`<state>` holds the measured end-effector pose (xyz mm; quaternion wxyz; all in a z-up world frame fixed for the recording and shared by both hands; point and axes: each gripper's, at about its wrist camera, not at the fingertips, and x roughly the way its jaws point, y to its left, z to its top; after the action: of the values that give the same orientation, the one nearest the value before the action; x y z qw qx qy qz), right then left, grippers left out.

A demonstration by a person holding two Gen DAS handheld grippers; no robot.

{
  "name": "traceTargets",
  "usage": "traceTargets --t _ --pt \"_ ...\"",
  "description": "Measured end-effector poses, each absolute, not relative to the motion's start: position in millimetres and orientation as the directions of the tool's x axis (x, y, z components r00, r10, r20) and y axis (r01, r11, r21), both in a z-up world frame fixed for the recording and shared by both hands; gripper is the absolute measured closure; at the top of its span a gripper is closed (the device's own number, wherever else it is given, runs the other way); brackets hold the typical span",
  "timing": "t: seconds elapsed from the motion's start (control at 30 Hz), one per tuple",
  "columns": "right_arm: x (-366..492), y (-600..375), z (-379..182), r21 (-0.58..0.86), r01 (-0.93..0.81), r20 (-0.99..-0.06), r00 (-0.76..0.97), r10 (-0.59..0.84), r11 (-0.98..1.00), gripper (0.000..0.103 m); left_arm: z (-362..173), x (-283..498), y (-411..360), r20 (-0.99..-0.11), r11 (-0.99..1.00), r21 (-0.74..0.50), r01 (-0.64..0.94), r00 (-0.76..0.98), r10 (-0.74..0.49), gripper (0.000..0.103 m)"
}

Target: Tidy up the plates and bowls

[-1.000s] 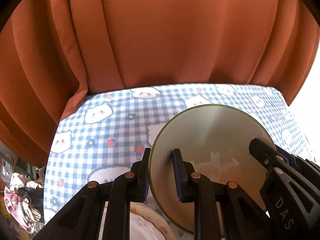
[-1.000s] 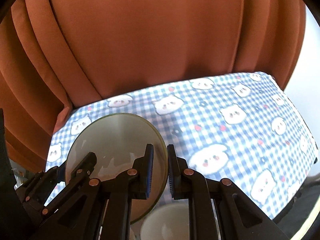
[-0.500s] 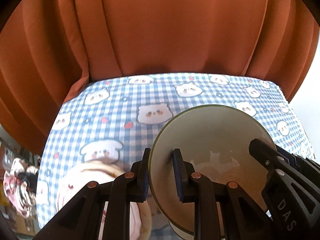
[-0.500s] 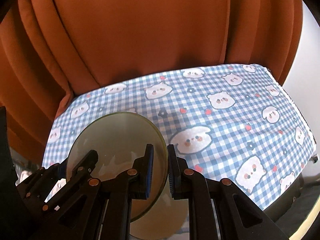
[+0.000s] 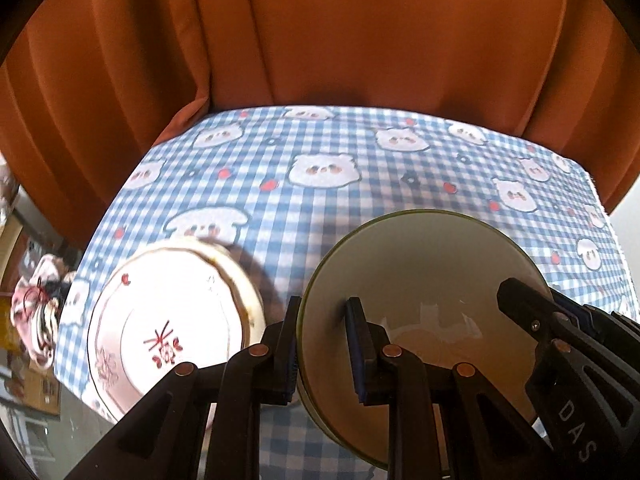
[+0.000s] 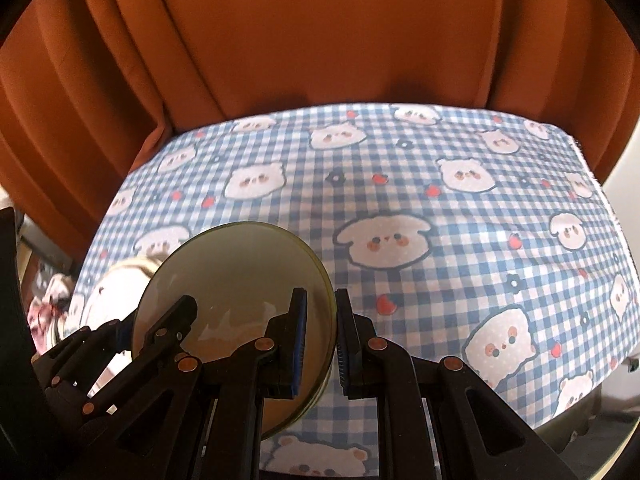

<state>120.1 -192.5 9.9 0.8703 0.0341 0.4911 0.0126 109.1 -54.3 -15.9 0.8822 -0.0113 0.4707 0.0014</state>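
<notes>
Plates lie at the lower left of the left wrist frame, a pale stack with red motifs resting on the checked tablecloth, and to their right the bowl fills the lower centre and right, carried clear of the cloth, as far as I can tell. Both claws are clamped on it: the left gripper pinches the rim at the bowl's left edge, one pad outside the wall and one inside, while the right gripper bites the opposite rim, seen at the lower centre of the right wrist frame with the bowl spreading to its left. I judge the step in hand to be the two-handed carry of the bowl toward a resting place, with setting down not yet done. The next move calls for lowering both hands evenly so the base meets the cloth flat, then parting both claws together. The bowl's mouth is tipped toward the cameras, so its axis leans back from upright; being round, it has no long axis across. An orange curtain hangs behind, across the top of both frames.
</notes>
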Motion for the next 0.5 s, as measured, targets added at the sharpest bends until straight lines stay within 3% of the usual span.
traceTargets --t 0.5 --pt "132 -186 -19 0.050 -0.098 -0.883 0.461 0.090 0.994 0.086 -39 112 -54 -0.861 0.996 0.018 -0.093 0.504 0.062 0.083"
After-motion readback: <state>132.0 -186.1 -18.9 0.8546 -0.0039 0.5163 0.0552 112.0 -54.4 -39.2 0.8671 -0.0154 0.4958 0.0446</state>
